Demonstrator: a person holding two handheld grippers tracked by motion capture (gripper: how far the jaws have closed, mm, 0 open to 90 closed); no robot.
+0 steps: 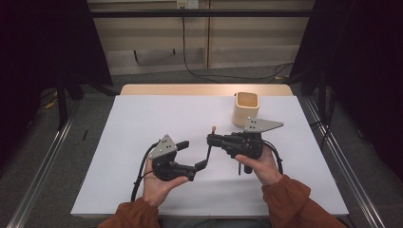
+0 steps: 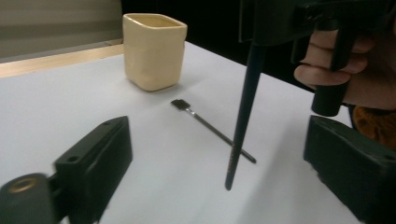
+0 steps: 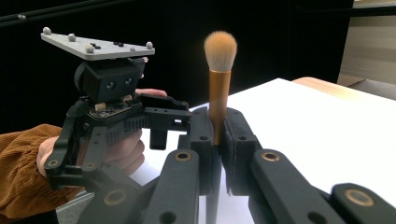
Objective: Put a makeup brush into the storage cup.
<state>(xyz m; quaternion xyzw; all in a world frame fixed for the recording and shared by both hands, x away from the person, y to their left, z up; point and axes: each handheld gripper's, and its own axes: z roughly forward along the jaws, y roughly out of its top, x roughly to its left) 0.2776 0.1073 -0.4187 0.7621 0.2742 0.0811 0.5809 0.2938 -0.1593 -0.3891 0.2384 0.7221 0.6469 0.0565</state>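
One white table (image 1: 142,142) carries a cream square cup (image 1: 246,108) standing upright near its far edge, right of centre; whether anything lies inside cannot be told. Toward the near edge, the left gripper (image 2: 215,163) has its jaws spread wide with nothing pressed between them. The right gripper (image 3: 218,140) is clenched on a makeup brush (image 3: 219,70), bristles up, dark handle hanging just above the surface. A small dark applicator (image 2: 210,128) lies flat near mid-table.
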